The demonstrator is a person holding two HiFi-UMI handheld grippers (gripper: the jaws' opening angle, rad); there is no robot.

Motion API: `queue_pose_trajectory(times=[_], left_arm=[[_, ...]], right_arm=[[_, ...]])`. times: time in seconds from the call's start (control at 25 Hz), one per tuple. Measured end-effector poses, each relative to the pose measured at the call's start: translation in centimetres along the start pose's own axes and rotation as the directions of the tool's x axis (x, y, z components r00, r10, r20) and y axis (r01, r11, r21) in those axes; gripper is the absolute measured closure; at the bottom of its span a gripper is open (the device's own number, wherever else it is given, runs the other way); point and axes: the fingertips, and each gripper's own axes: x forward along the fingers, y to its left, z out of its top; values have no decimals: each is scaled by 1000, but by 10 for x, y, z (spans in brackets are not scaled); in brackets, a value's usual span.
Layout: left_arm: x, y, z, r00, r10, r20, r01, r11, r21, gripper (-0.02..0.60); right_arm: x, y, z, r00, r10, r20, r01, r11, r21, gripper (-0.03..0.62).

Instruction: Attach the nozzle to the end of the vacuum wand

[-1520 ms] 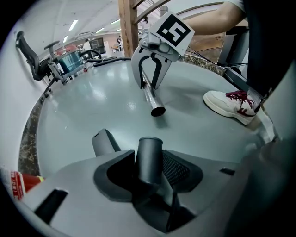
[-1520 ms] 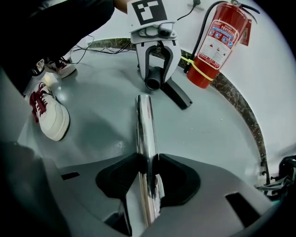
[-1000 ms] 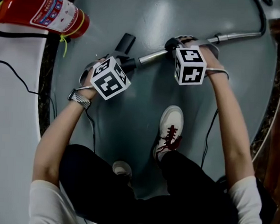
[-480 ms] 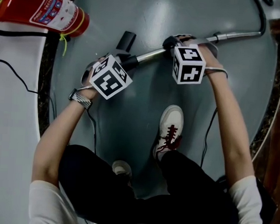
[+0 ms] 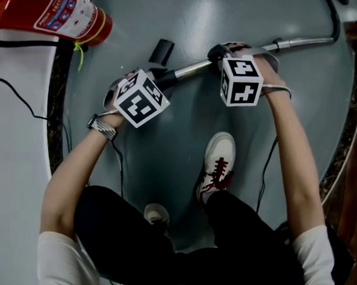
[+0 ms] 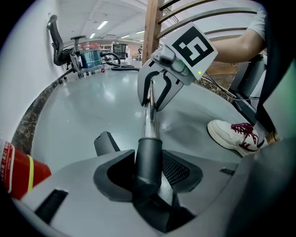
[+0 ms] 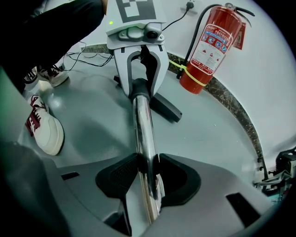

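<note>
Still clamped, the fingers of the left gripper hold the nozzle by its dark collar, and those of the right gripper hold the chrome vacuum wand. Nothing has shifted lately. The collar already sleeves the wand's end over the floor, so the joint looks seated.

No legible text: only unreadable print on the white label of the red fire extinguisher
</note>
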Motion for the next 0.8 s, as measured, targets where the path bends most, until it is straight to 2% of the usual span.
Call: queue_pose_trajectory(times=[0.56,0.8], left_arm=[[-3,3,2,1000,-9,-15,7,993,-119,402],[-4,3,0,998,-15,-53,9,993,-117,402]], right_arm=[[-2,-4,3,1000,-26,-15,27,999,26,437],[-2,-1,6,999,-36,-11,36,999,7,436]])
